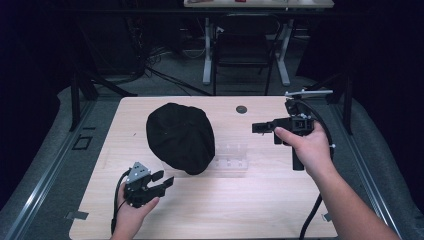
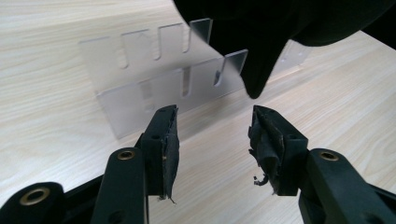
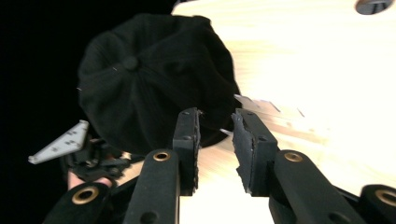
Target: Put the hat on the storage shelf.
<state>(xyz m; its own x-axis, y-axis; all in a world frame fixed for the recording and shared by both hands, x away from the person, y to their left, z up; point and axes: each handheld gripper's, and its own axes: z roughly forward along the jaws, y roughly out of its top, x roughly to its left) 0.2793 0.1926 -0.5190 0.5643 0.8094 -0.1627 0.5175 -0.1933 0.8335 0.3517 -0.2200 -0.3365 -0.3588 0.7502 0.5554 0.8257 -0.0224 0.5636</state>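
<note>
Your left claw point(image 1: 162, 181) is spread wide with nothing between the pads, sitting low near the front of the tabletop point(image 1: 260, 200), just short of the black cap point(image 1: 180, 137). The cap's draped over a clear slotted rack point(image 1: 231, 156) mid-table, its edge hanging right ahead of your left jaws in the left gripper view. Your right claw point(image 1: 257, 128) is parted too, empty, held off to the right and aimed at the cap.

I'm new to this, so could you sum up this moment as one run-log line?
black cap: on table, draped over clear slotted stand | left gripper: open, empty, near cap | right gripper: open, empty, apart
</note>
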